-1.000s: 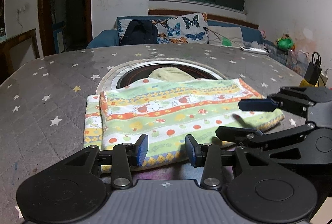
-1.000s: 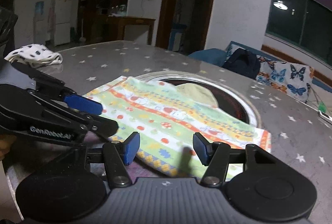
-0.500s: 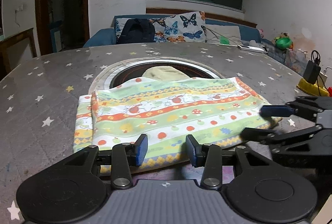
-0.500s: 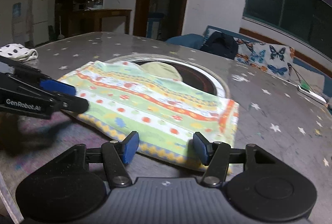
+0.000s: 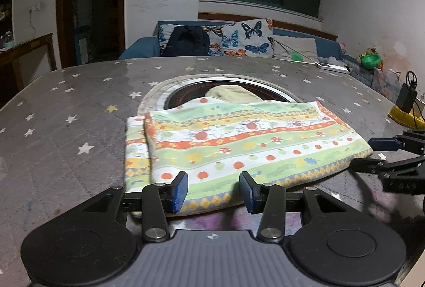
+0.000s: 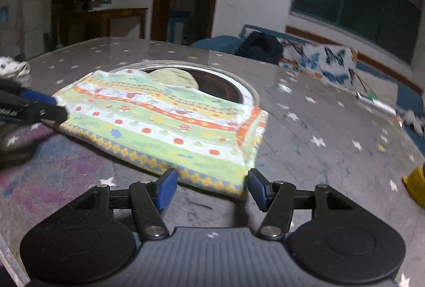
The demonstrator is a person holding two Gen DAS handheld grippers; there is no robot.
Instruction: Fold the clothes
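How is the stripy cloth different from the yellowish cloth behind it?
The stripy cloth has colourful bands with mushrooms, dots and bugs; the yellowish cloth is plain. The stripy cloth lies folded flat on the starry table, while the yellowish cloth sits bunched inside the round dark hob, partly hidden by the stripy one. Neither is gripped.

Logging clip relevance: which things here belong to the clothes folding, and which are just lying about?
Job: striped patterned cloth, folded on the star-print table; left gripper and right gripper, both open at its near edge.

Lying about: pale green cloth in the round recess, black backpack, butterfly cushion, spotted cloth.
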